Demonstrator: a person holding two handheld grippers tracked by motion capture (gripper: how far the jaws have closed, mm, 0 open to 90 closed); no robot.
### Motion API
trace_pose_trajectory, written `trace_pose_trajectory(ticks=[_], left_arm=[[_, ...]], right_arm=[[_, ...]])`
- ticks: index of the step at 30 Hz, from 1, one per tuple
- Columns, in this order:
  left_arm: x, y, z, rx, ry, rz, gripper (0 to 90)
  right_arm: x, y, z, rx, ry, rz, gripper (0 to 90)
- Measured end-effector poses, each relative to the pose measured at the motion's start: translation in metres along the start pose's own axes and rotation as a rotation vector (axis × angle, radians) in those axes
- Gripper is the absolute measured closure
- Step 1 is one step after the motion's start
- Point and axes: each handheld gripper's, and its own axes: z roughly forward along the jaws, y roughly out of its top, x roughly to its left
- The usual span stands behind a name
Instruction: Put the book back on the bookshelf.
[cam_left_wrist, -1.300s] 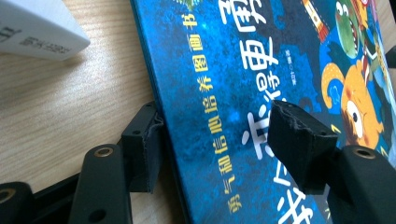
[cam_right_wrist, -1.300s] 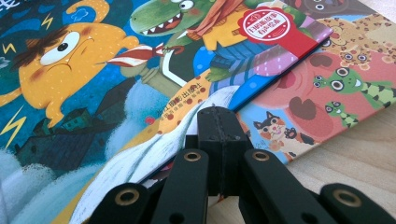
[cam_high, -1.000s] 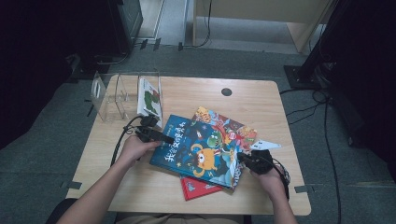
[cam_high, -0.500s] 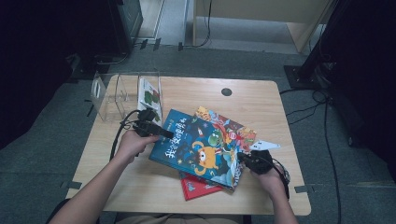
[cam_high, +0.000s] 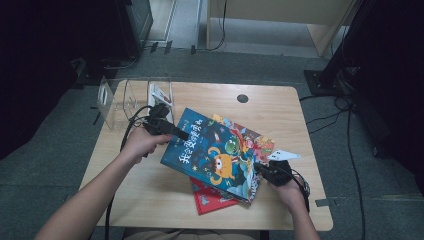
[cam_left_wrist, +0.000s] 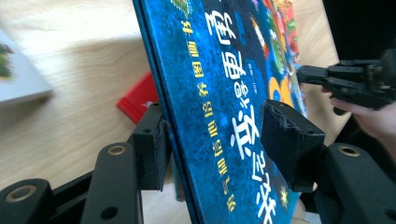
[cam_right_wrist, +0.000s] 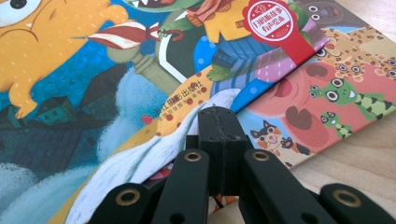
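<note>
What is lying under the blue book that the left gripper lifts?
Under the blue book lie a red book, one corner showing, and a colourful animal book. The table is below. Most of both covers is hidden.

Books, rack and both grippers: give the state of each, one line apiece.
Blue book: closed, left edge lifted, tilted.
Colourful book: closed, flat beneath the blue one.
Red book: closed, flat, bottom of pile.
Clear rack: upright, one book inside.
Left gripper: jaws astride the blue book, right pad apart.
Right gripper: shut.
</note>
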Motion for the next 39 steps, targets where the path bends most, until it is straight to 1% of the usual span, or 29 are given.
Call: trace_pose_trajectory(ticks=[1, 3, 4, 5, 6, 7, 8, 10, 14, 16, 17, 18, 20, 21, 22, 23, 26, 28, 31, 32, 33, 34, 36, 37, 39], left_arm=[[0.0, 0.001, -0.001, 0.002, -0.015, -0.008, 45.2], [-0.003, 0.004, 0.0, 0.015, -0.044, -0.008, 47.6], [-0.003, 0.004, 0.0, 0.015, -0.044, -0.008, 48.0], [-0.005, 0.005, 0.001, 0.023, -0.061, -0.006, 48.0], [-0.007, 0.005, 0.003, 0.034, -0.084, -0.002, 50.4], [-0.011, 0.005, 0.003, 0.033, -0.07, 0.007, 49.8], [-0.012, 0.006, 0.002, 0.032, -0.067, 0.018, 53.5], [-0.014, 0.008, -0.005, 0.027, -0.088, 0.006, 57.4], [-0.018, 0.014, -0.013, 0.037, -0.073, 0.011, 63.2], [-0.02, 0.017, -0.016, 0.039, -0.09, 0.003, 64.5], [-0.022, 0.019, -0.018, 0.044, -0.092, -0.003, 65.2], [-0.025, 0.022, -0.02, 0.053, -0.078, 0.004, 65.5], [-0.03, 0.026, -0.023, 0.067, -0.067, 0.008, 66.0], [-0.033, 0.028, -0.025, 0.07, -0.054, 0.015, 66.7], [-0.037, 0.032, -0.028, 0.08, -0.044, 0.024, 69.6], [-0.037, 0.032, -0.028, 0.08, -0.044, 0.024, 71.0], [-0.045, 0.037, -0.033, 0.088, -0.043, 0.032, 73.2], [-0.048, 0.04, -0.035, 0.093, -0.043, 0.026, 74.8], [-0.05, 0.045, -0.037, 0.1, -0.043, 0.008, 75.9], [-0.054, 0.047, -0.039, 0.108, -0.044, 0.01, 76.9], [-0.054, 0.047, -0.039, 0.108, -0.044, 0.01, 77.4], [-0.057, 0.049, -0.04, 0.115, -0.042, 0.016, 77.4], [-0.063, 0.053, -0.043, 0.13, -0.021, 0.019, 78.0], [-0.063, 0.053, -0.043, 0.13, -0.021, 0.019, 78.2], [-0.065, 0.057, -0.045, 0.135, -0.004, 0.01, 78.5]], right_arm=[[0.0, 0.0, 0.0, -0.001, 0.001, 0.002, 90.0], [0.0, 0.001, 0.002, -0.005, 0.003, 0.0, 90.0], [0.0, 0.001, 0.002, -0.005, 0.003, 0.0, 90.0], [0.001, 0.002, 0.003, -0.009, 0.005, -0.004, 90.0], [0.002, 0.003, 0.005, -0.013, 0.009, -0.003, 90.0], [0.004, 0.004, 0.007, -0.016, 0.02, -0.013, 90.0], [0.008, 0.006, 0.01, -0.016, 0.027, -0.038, 90.0], [0.013, 0.009, 0.013, -0.013, 0.026, -0.06, 90.0], [0.013, 0.012, 0.017, -0.026, 0.05, -0.065, 90.0], [0.015, 0.014, 0.019, -0.019, 0.051, -0.076, 90.0], [0.015, 0.015, 0.019, -0.02, 0.052, -0.079, 90.0], [0.016, 0.016, 0.022, -0.02, 0.061, -0.087, 90.0], [0.016, 0.017, 0.022, -0.019, 0.065, -0.09, 90.0], [0.016, 0.018, 0.023, -0.014, 0.067, -0.097, 90.0], [0.016, 0.02, 0.025, -0.009, 0.074, -0.105, 90.0], [0.016, 0.02, 0.025, -0.009, 0.074, -0.105, 90.0], [0.017, 0.023, 0.028, -0.01, 0.082, -0.113, 90.0], [0.018, 0.025, 0.031, -0.01, 0.092, -0.127, 90.0], [0.018, 0.027, 0.032, -0.006, 0.097, -0.129, 90.0], [0.018, 0.028, 0.034, -0.005, 0.104, -0.129, 90.0], [0.018, 0.028, 0.034, -0.005, 0.104, -0.129, 90.0], [0.018, 0.029, 0.035, -0.008, 0.108, -0.134, 90.0], [0.021, 0.031, 0.038, -0.009, 0.111, -0.148, 90.0], [0.021, 0.031, 0.038, -0.009, 0.111, -0.148, 90.0], [0.022, 0.033, 0.04, -0.009, 0.115, -0.154, 90.0]])
